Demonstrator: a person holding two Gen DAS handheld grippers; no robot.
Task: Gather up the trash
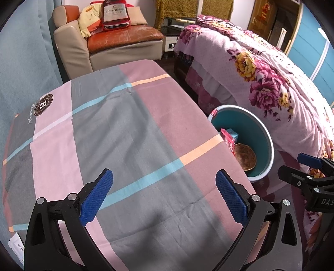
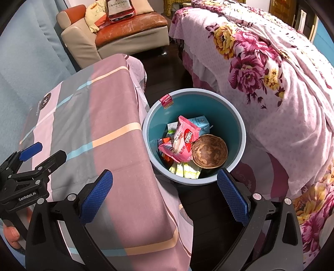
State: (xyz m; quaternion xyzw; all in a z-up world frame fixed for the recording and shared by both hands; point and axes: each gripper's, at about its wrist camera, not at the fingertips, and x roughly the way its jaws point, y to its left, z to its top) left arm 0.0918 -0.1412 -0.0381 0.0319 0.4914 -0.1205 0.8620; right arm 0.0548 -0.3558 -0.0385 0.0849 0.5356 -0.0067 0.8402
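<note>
Nearest, left gripper (image 1: 164,196) over the tabletop (image 1: 129,125): fingers (image 1: 98,196) spread wide, nothing between them. Right gripper (image 2: 165,196) likewise spread wide and empty, poised over the tabletop edge and the dark floor (image 2: 208,208) beside it. Part of a hand (image 2: 11,234) visible at the lower left of the right wrist view, behind the left gripper.

Just beyond the right gripper, on the floor between tabletop and bed (image 2: 271,73): blue bin (image 2: 238,127), upright, white-rimmed. Inside it, the collected trash: pink snack wrappers (image 2: 183,141), a light blue carton (image 2: 200,123), a brown woven bowl (image 2: 209,151), pale yellow packets (image 2: 185,170) beneath. Small red wrapper (image 2: 166,101) draped over the far rim, half in and half out.

Task apparently near its end: checked cloth on the tabletop bare of trash wherever visible, bin well filled. Possibly left: the rim wrapper, and a white packet (image 1: 15,248) at the lower left border of the left wrist view, off the tabletop edge; nature unclear.

Farther out: blue curtain (image 1: 27,62) along the left, bed with floral cover on the right. Farthest: beige and orange sofa (image 1: 117,39) carrying a bottle-shaped cushion (image 1: 114,14) and a yellow cushion (image 1: 88,17).
</note>
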